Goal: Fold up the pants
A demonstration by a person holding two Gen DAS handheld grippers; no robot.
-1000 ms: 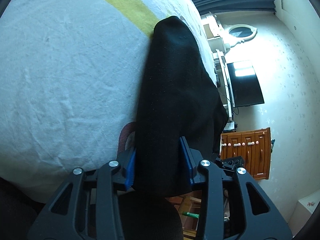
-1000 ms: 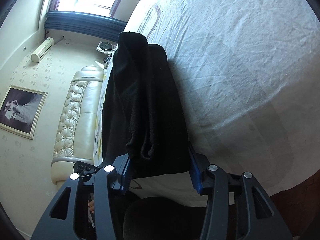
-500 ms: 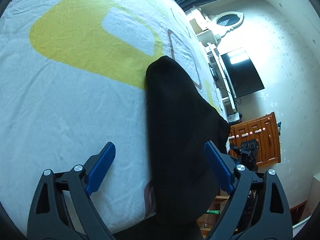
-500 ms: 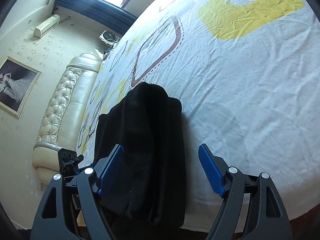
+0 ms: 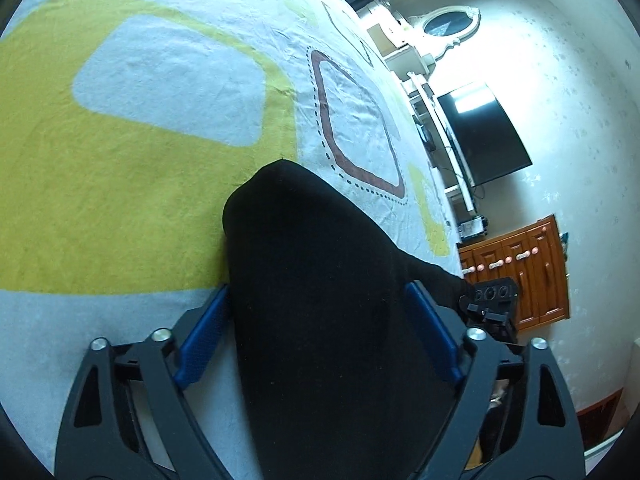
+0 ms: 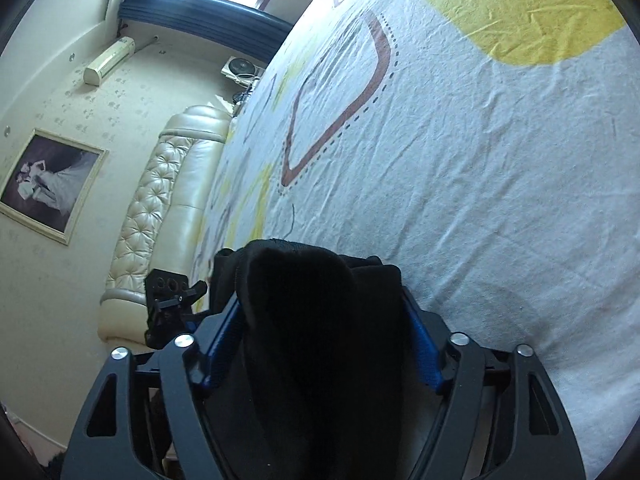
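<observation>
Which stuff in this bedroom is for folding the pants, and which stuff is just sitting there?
For the job:
- black pants, bunched on the bed sheet
- left gripper, closing around the pants
- right gripper, closing around them too

Just sitting there:
- television
- wooden cabinet
- oval mirror
- padded headboard
- framed picture
- air conditioner

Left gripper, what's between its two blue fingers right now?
The black pants fill the gap inside the closing left gripper, shown in the left wrist view.
</observation>
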